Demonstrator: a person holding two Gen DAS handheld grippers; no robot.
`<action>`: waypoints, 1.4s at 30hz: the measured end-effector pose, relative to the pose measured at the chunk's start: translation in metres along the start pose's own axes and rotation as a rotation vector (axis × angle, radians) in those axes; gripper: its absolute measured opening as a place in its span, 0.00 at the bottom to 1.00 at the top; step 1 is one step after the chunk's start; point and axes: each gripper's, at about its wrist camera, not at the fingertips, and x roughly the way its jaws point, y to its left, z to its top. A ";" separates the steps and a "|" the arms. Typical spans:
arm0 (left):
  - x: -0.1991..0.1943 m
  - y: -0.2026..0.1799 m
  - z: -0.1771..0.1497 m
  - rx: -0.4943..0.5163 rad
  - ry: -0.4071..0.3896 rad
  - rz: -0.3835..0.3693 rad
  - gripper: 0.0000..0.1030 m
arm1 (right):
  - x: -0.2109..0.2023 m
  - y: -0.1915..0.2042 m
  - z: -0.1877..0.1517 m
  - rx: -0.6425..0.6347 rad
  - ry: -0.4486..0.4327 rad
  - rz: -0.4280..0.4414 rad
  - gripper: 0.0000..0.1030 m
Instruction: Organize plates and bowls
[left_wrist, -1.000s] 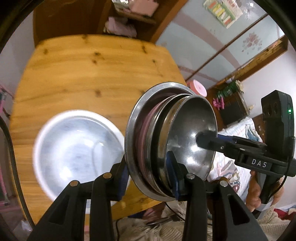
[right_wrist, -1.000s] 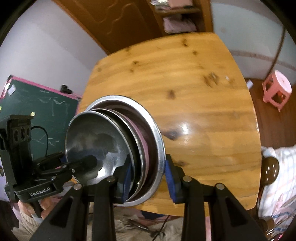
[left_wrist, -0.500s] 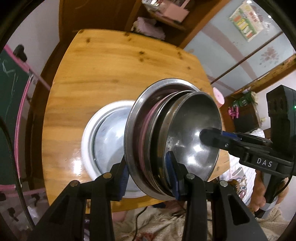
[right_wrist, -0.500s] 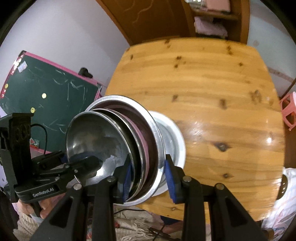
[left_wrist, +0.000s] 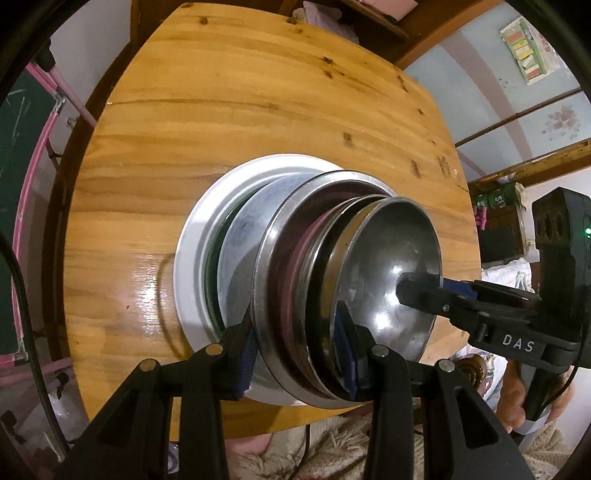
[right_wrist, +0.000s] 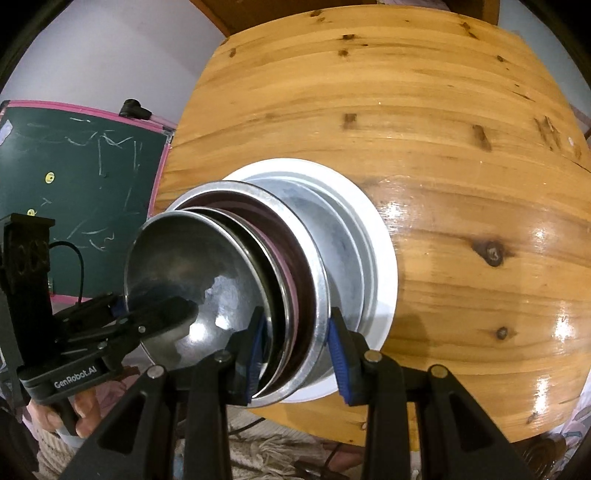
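A nested stack of steel bowls (left_wrist: 391, 266) (right_wrist: 192, 266), with a pink dish among them, hangs tilted between both grippers. My left gripper (left_wrist: 297, 354) is shut on the near rims; seen in the right wrist view, the same left gripper (right_wrist: 159, 314) reaches into the top bowl. My right gripper (right_wrist: 297, 350) is shut on the opposite rims, and the left wrist view has that right gripper (left_wrist: 424, 291) at the right. Under the stack a white wide-rimmed dish (left_wrist: 192, 258) (right_wrist: 380, 236) lies on the wooden table (left_wrist: 221, 110) (right_wrist: 443, 110). The largest bowl's grey wall dips into the dish; contact is hidden.
A green chalkboard with a pink frame (right_wrist: 74, 166) (left_wrist: 14, 147) stands left of the table. Wooden shelves (left_wrist: 369, 14) rise behind the far edge. A person's hands (left_wrist: 517, 398) (right_wrist: 81, 406) hold the gripper handles. A fringed textile (left_wrist: 332, 450) lies below the near edge.
Both grippers have carried the stack lower and across the table. The white dish, earlier off to the left of the stack, now lies directly under it. Both grips are unchanged.
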 end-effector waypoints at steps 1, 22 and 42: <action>0.002 0.003 0.000 -0.002 0.003 -0.001 0.35 | 0.001 0.000 0.001 0.002 0.002 -0.001 0.31; 0.008 -0.003 0.002 0.029 -0.028 0.041 0.65 | 0.008 0.007 0.004 -0.026 -0.011 -0.034 0.32; -0.075 -0.061 -0.015 0.108 -0.264 0.079 0.86 | -0.072 0.013 -0.038 -0.083 -0.254 -0.104 0.33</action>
